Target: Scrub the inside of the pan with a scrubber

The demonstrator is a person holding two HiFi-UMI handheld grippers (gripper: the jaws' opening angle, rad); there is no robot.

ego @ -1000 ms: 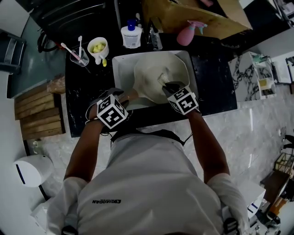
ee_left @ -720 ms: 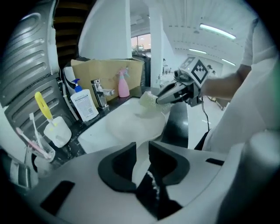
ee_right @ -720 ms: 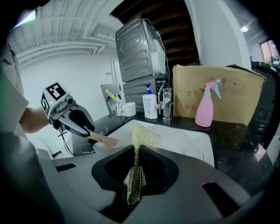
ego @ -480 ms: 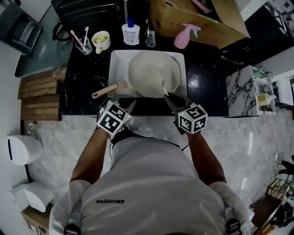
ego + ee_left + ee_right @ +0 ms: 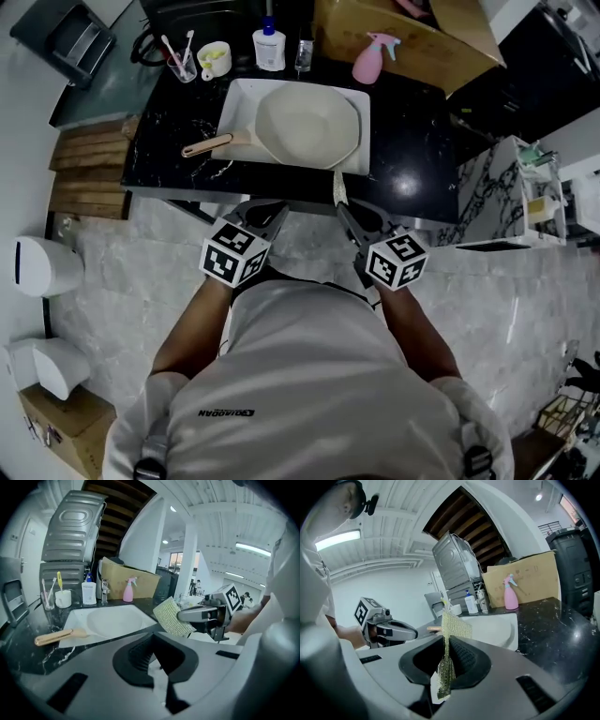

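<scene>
Your left gripper (image 5: 265, 214) and right gripper (image 5: 349, 212) have drawn back from the pan (image 5: 307, 125) since the earlier frames. Head view: the pan lies in the white sink (image 5: 232, 112), well ahead of both pairs of jaws, and the scrubber (image 5: 339, 187) juts from your right jaws. Left gripper view: your jaws have just closed fully, with nothing between them; the pan sits ahead and to their left. Right gripper view: your jaws are clamped on the scrubber, which stands upright between them.

Pink spray bottle (image 5: 367, 60), white pump bottle (image 5: 269, 47), brown cardboard box (image 5: 412, 37), clear glass of toothbrushes (image 5: 180, 60), white cup (image 5: 215, 59), slatted wooden board (image 5: 89, 169)
</scene>
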